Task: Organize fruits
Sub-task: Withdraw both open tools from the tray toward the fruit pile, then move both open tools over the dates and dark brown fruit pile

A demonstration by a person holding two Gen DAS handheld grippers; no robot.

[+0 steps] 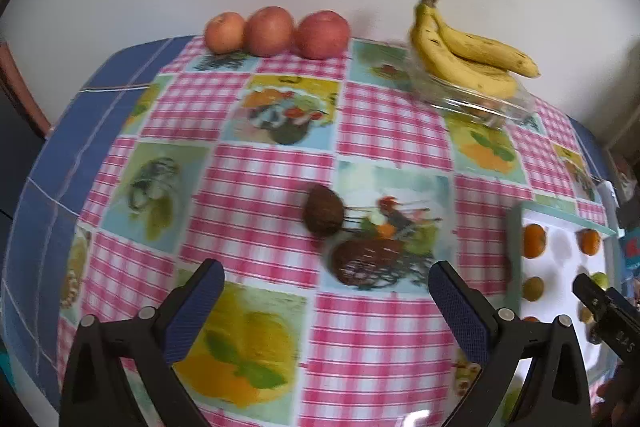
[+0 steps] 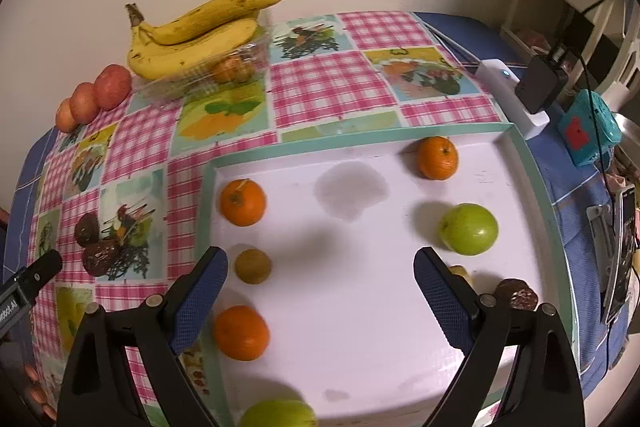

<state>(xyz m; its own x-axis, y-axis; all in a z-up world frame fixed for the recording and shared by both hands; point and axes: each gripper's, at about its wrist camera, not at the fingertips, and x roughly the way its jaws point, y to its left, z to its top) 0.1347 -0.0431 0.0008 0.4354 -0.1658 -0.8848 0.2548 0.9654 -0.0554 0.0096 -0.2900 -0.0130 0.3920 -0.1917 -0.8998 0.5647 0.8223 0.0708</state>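
Both our claws gape wide and empty. Right claw (image 2: 320, 287) hangs over the white tray (image 2: 536, 163); left claw (image 1: 326, 301) hangs over the table (image 1: 264, 163) beside the tray, facing two dark brown fruits (image 1: 325, 215).

On the tray: three oranges (image 2: 242, 202), a green apple (image 2: 468, 229), another at the near rim, a small brownish fruit (image 2: 253, 266), a dark one (image 2: 516, 294) by the right rim.

Off the tray: the brown pair just left of it, bananas (image 2: 192, 31) atop a clear container, three red apples (image 1: 274, 31) far beyond.

We judge sorting partly done; the brown pair looks the likeliest next pick.
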